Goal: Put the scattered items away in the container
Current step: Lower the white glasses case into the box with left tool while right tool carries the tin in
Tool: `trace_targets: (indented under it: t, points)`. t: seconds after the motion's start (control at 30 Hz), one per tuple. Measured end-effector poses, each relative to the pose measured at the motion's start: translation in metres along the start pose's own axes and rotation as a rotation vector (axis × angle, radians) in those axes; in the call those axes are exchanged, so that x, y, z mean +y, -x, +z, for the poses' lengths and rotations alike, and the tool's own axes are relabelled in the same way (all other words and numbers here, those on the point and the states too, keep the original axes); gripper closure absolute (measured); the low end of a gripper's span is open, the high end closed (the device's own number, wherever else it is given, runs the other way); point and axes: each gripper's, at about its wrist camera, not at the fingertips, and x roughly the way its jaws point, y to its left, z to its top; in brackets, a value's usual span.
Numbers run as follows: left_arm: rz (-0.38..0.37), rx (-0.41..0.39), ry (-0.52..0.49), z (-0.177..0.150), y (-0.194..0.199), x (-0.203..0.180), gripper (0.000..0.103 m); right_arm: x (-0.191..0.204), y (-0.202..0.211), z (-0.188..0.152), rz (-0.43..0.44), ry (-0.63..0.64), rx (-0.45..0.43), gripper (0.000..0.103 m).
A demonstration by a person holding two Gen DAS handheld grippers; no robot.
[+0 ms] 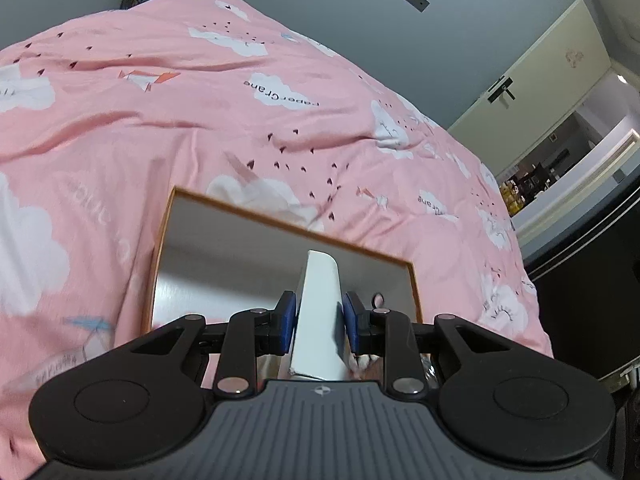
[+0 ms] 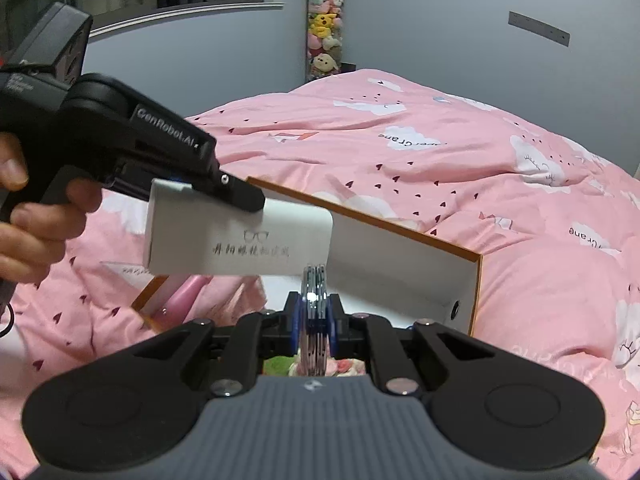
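An open container (image 1: 280, 229) with an orange rim and white inside lies on the pink bed. My left gripper (image 1: 320, 318) is shut on a white cardboard box (image 1: 320, 292), which it holds edge-up above the container. From the right wrist view, the same white box (image 2: 240, 240), printed with a glasses logo, hangs over the container's left part (image 2: 400, 264) in the left gripper (image 2: 236, 194). My right gripper (image 2: 316, 316) is shut on a thin shiny round item (image 2: 315, 280), seen edge-on above the container's near side.
A pink object (image 2: 184, 292) lies at the container's left end. The pink cloud-print duvet (image 2: 480, 160) covers the bed all round. A tall clear tube of plush toys (image 2: 324, 24) stands in the far corner. Dark furniture (image 1: 592, 280) borders the bed on the right.
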Motion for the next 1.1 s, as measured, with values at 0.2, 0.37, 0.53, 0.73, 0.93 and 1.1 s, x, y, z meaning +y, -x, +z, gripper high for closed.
trace_targets:
  t: [0.2, 0.37, 0.53, 0.73, 0.93, 1.1]
  points:
    - [0.011, 0.098, -0.186, 0.024, -0.04, -0.013, 0.074, -0.014, -0.019, 0.004, 0.002, -0.021, 0.02, 0.089]
    - [0.025, 0.21, -0.341, 0.032, -0.074, -0.023, 0.074, -0.025, -0.037, 0.006, 0.018, -0.036, 0.042, 0.089]
    - [0.006, 0.312, -0.391, 0.04, -0.105, -0.023, 0.074, -0.038, -0.062, 0.01, 0.029, -0.06, 0.066, 0.089]
    - [0.006, 0.399, -0.459, 0.047, -0.132, -0.016, 0.074, -0.042, -0.09, 0.013, 0.072, -0.07, 0.092, 0.089]
    - [-0.022, 0.428, -0.468, 0.054, -0.138, -0.002, 0.073, -0.036, -0.113, 0.016, 0.122, -0.066, 0.11, 0.089]
    - [-0.027, 0.434, -0.501, 0.058, -0.136, 0.006, 0.067, -0.029, -0.129, 0.018, 0.138, -0.058, 0.125, 0.089]
